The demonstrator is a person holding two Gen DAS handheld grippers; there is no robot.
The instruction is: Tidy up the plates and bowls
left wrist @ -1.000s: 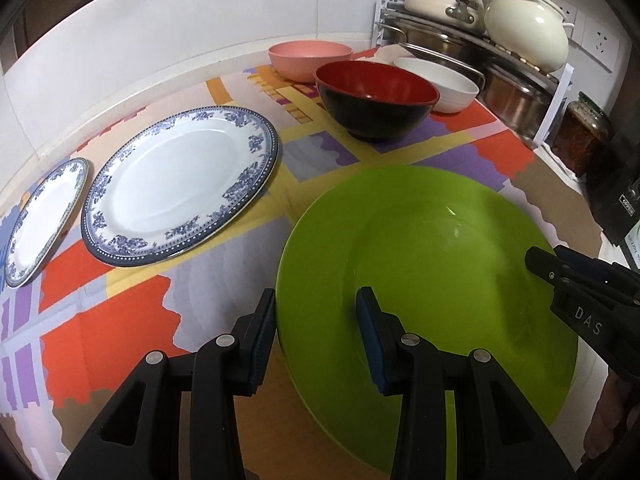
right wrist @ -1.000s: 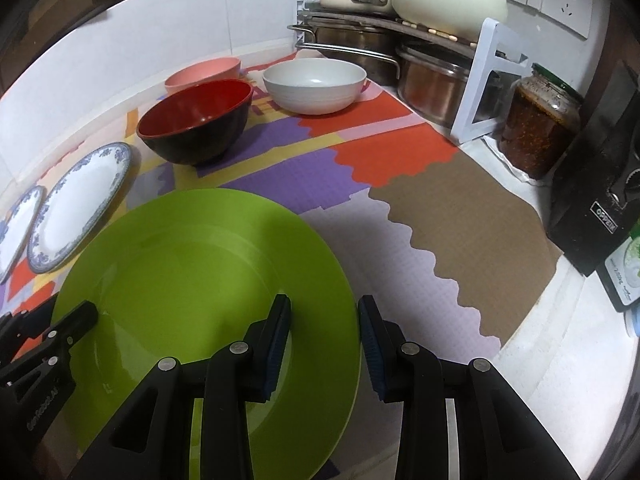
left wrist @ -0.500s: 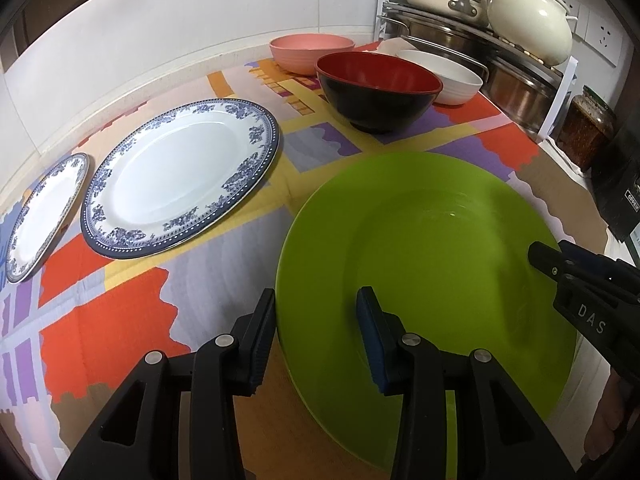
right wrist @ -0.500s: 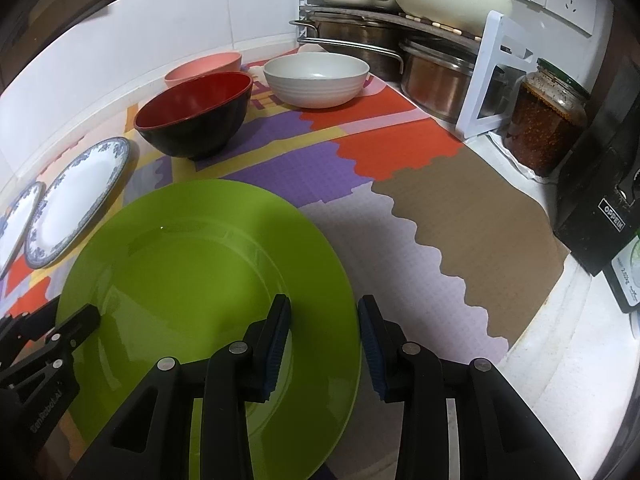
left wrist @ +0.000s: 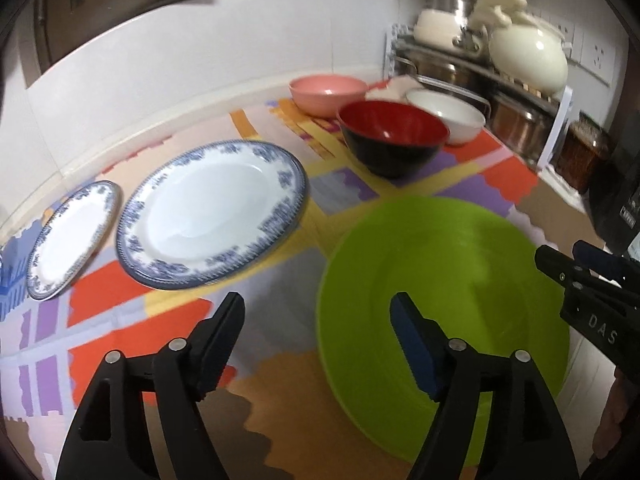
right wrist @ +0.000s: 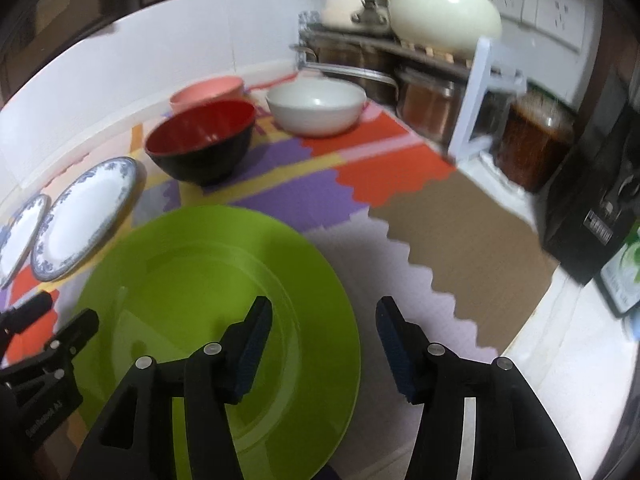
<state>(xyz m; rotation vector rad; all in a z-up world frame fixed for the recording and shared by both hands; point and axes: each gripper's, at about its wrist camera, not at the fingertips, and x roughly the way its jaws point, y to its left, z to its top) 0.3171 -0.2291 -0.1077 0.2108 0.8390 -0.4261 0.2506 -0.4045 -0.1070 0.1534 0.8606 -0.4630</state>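
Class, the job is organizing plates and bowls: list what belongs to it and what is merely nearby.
Belongs:
green plate
large blue-rimmed plate
small blue-rimmed plate
red-and-black bowl
pink bowl
white bowl

Nearby:
cream pot
steel pots
jar

Black plastic left tool (left wrist: 318, 312) and right tool (right wrist: 324, 320): blue ribbed pads (left wrist: 412, 344), silver pivot screws, white lettering along one finger's side.

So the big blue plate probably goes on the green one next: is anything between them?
Nothing visible: only bare mat lies between the blue plate and the green plate.
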